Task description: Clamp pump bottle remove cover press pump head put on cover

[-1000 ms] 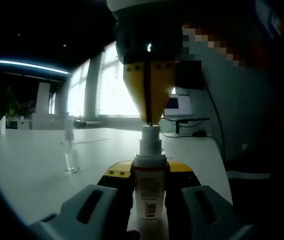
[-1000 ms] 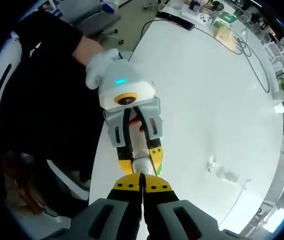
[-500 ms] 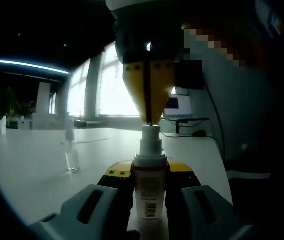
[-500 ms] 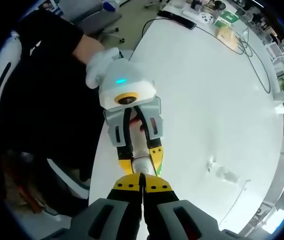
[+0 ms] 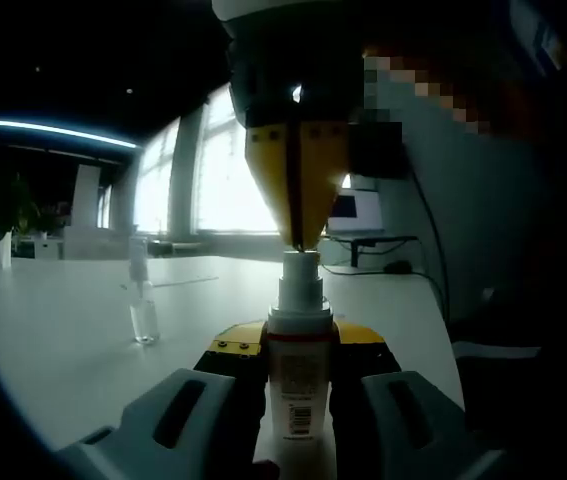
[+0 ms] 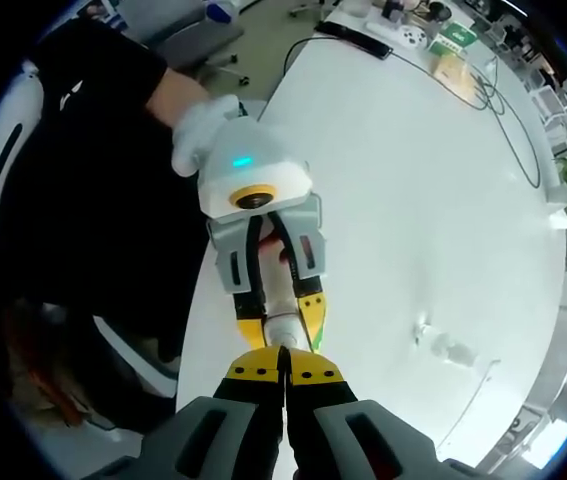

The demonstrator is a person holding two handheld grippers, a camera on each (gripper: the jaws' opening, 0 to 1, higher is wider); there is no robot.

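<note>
Where jaws overlap it, pump bottle (image 5: 297, 385) base hidden; upright, left gripper (image 5: 297, 352) clamping body. Right gripper (image 5: 297, 243) jaws closed together, tips on pump head (image 5: 300, 262). Clear cover (image 5: 142, 300) stands on worktop (image 5: 63, 330).

The pump bottle (image 5: 299, 385) label carries print too small to read.

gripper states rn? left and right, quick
Left gripper: shut on the white pump bottle with a printed label.
Right gripper: shut, yellow tips together on the bottle's white pump head.
</note>
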